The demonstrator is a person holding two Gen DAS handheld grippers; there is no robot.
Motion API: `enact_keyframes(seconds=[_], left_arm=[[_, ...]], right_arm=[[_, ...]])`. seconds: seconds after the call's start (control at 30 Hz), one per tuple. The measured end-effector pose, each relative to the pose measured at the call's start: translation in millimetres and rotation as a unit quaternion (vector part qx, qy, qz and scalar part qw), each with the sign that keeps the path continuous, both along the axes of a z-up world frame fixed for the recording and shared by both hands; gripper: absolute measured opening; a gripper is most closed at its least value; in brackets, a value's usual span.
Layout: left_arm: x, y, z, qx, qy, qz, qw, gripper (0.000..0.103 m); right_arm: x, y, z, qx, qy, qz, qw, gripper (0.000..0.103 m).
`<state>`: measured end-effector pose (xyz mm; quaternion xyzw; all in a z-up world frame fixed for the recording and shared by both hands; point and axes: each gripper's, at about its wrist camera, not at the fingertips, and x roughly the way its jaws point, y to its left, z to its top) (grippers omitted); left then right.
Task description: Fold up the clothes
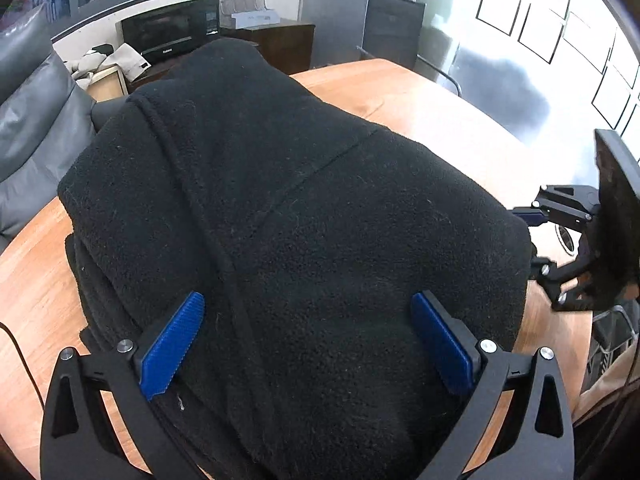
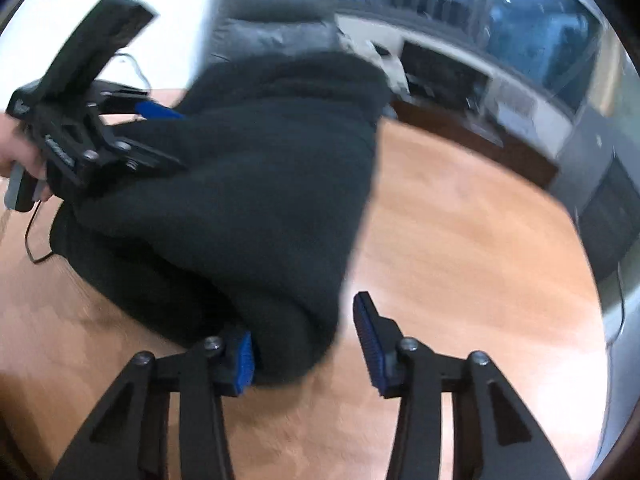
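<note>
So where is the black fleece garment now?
The black fleece garment lies bunched on the wooden table, between the open left gripper and the right gripper at its edge.

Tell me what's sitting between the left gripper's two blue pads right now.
In the left wrist view, the folded black fleece garment fills the gap between the open left gripper and its pads, lying on the wooden table.

Premises: an office or meeting room. Evidence: large wooden table (image 1: 420,96), grey leather chair (image 1: 36,120), black mesh chair (image 1: 394,28), dark wooden cabinet (image 1: 280,42), glass partition windows (image 1: 560,28).
</note>
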<state>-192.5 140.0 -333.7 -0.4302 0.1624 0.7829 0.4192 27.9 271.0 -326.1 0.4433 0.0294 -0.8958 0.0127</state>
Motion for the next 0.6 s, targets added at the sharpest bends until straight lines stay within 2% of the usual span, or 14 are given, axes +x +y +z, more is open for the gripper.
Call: enact_keyframes(seconds=[0.07, 0.2, 0.23, 0.27, 0.3, 0.4, 0.47, 0.6], left_arm=[[0.3, -3.1, 3.9, 0.002, -0.003, 0.004, 1.0, 0.103], [-4.1, -11.9, 22.5, 0.009, -0.044, 0.034, 0.9984, 0.103], [-8.1, -20.9, 27.8, 0.019, -0.062, 0.061, 0.9961, 0.103], [-12.1, -29.9, 33.0, 0.028, -0.079, 0.087, 0.9927, 0.103], [-16.0, -39.0, 36.5, 0.038, -0.095, 0.114, 0.9881, 0.103], [-26.8, -73.4, 26.2, 0.076, -0.165, 0.194, 0.9641, 0.103], [-28.7, -87.3, 11.9, 0.103, -0.216, 0.22, 0.9456, 0.103], [-26.2, -100.9, -19.5, 0.158, -0.319, 0.241, 0.9032, 0.103]], right_arm=[[4.6, 8.1, 6.9, -0.028, -0.017, 0.009, 0.999, 0.05], [-0.3, 23.5, 35.4, -0.078, -0.058, 0.063, 0.993, 0.054], [-2.3, 34.0, 44.2, -0.097, -0.061, 0.069, 0.991, 0.063], [-0.8, 43.5, 54.6, -0.122, -0.062, 0.065, 0.988, 0.078], [-0.2, 54.2, 63.8, -0.151, -0.061, 0.059, 0.985, 0.082], [-31.0, 84.9, 61.6, -0.252, -0.07, 0.054, 0.964, 0.084], [-56.2, 101.4, 53.0, -0.312, -0.084, 0.062, 0.944, 0.084], [-93.9, 103.0, 7.8, -0.382, -0.162, 0.127, 0.901, 0.084]])
